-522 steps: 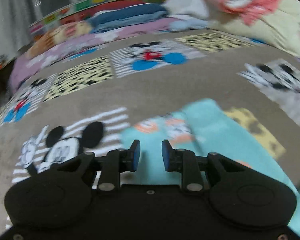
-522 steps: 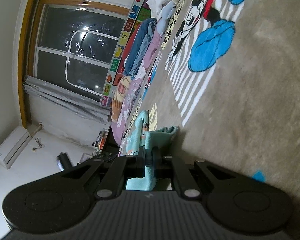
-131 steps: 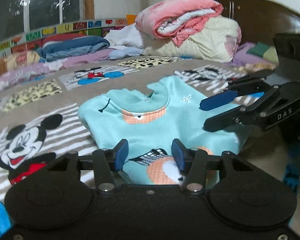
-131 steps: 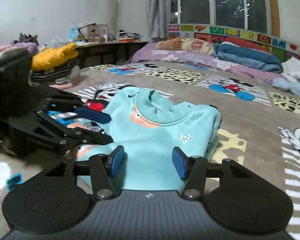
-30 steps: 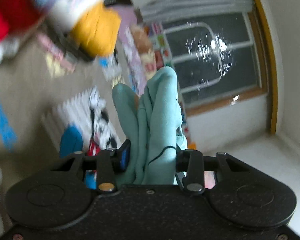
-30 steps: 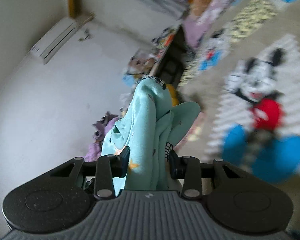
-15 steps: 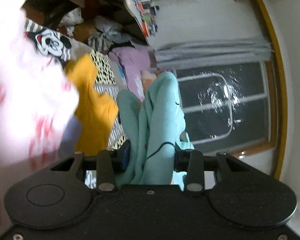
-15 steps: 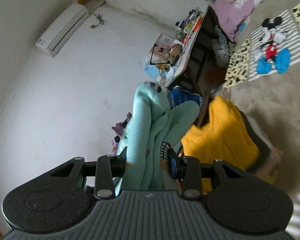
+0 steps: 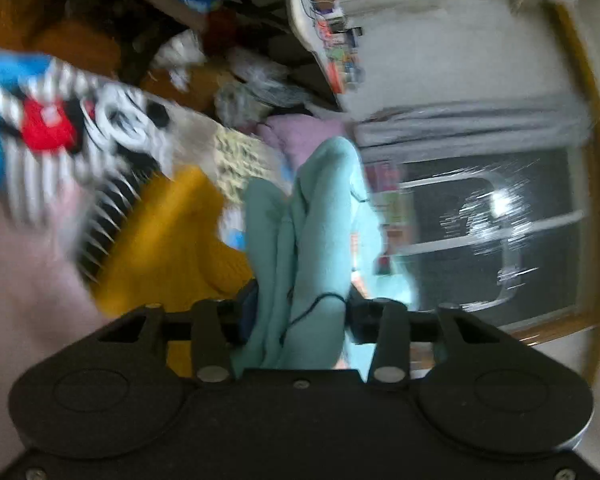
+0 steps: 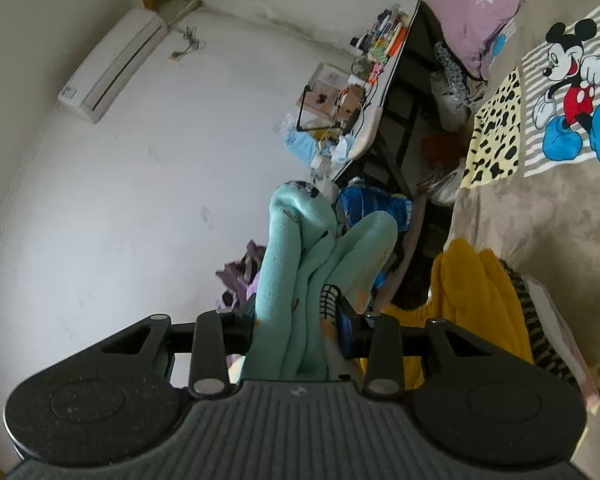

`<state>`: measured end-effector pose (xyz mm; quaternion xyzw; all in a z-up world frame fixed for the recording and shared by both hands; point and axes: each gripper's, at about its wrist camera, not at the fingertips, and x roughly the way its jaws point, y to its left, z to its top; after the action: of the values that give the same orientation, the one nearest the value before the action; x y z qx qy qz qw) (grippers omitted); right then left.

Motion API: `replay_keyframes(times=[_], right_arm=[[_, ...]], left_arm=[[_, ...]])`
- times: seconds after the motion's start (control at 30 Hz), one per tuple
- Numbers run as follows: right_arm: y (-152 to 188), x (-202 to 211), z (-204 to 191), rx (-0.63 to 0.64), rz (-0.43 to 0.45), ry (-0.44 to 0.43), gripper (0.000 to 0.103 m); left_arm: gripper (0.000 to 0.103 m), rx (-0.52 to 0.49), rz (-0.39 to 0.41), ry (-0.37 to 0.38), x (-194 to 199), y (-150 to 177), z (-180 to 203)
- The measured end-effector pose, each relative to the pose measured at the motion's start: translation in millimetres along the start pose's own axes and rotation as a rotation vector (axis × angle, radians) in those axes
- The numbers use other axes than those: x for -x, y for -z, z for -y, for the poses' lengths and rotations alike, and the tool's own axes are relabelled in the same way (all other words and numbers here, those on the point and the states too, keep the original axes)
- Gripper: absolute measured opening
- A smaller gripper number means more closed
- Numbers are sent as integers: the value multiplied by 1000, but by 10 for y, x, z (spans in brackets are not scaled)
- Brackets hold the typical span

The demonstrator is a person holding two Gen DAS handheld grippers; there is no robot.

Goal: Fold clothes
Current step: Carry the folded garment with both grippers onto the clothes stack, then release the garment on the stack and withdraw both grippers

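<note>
Folded garment [image 10: 300, 264] between right hand-held gripper [image 10: 296, 324] jaws; sweater [image 10: 472, 292] right, desk [image 10: 384, 92] behind.

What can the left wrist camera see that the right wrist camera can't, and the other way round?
Only the left wrist view shows the dark window with the grey curtain bunched beside it. Only the right wrist view shows the air conditioner high on the white wall. Both show the teal garment bunched up close to the camera, the yellow garment beyond it, and the cluttered desk.
</note>
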<state>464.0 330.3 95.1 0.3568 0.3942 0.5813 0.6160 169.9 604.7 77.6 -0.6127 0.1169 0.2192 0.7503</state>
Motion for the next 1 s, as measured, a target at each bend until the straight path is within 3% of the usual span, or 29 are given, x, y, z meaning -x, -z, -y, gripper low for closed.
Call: replay_keyframes(times=[0.03,0.07,0.1,0.13,0.27,0.47,0.6,0.7,0.8,0.93,1.0], right_arm=[[2,-49,29,34,16,43,46],[19,-120,77,78,25,131,57],[37,-170,148,90,26,202,57],[56,-159,222,74,29,213,57],[138,99,281,122,115,200,57],[322,290,94,292,72,183,57],[398,403,-53,338,55,203,57],[438,568,-166,338,45,247,62],[488,714,-318,374,34,311,74],[561,879,-574,437,3,408,95],[599,946,-693,463,-7,447,100]], left_arm=[[60,-25,27,-80,9,-7,0],[60,-37,52,-108,50,2,-17],[61,-54,61,-107,89,15,-14],[61,-75,65,-109,125,29,3],[61,-151,111,-46,309,100,98],[62,-172,75,20,436,250,206],[83,-227,71,-3,556,360,319],[90,-355,102,-25,707,487,464],[103,-546,137,-101,805,703,600],[103,-770,197,-244,876,1032,715],[103,-844,211,-261,918,1168,730]])
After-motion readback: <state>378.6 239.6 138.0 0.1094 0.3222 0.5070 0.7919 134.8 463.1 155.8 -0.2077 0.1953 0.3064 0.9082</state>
